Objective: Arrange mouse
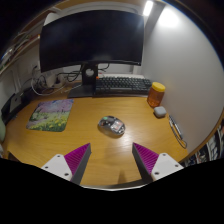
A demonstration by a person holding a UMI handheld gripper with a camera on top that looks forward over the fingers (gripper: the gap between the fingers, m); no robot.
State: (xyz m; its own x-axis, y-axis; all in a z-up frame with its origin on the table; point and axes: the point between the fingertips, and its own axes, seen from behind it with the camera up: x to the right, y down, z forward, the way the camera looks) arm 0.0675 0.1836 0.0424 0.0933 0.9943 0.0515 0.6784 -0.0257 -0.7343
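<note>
Gripper (113,160) sitting wide open at the bottom centre of the frame, magenta pads (76,159) angled outward on both fingers with a broad gap of bare desk between them. Holding nothing, touching nothing, just hovering above the wooden desk (85,135).

Mouse (111,125) lying on the desk right around the middle of the frame, a bit ahead of the fingertips and roughly lined up with the gap, clearly apart from both fingers. Looks silvery grey with darker bits, sitting at a slight angle.

Over on the left side of the frame, a colourful mouse mat (51,113) lying flat, well apart from the mouse. Upper centre taken up by a big dark monitor (92,42) on its stand, with a black keyboard (120,86) right below it at the back of the desk. To the right of the keyboard, an orange-yellow container (155,95) standing upright, and a small grey object (160,112) just below it, can't tell what exactly. Something long and thin (176,131) along the right edge of the desk, too small to make out.
</note>
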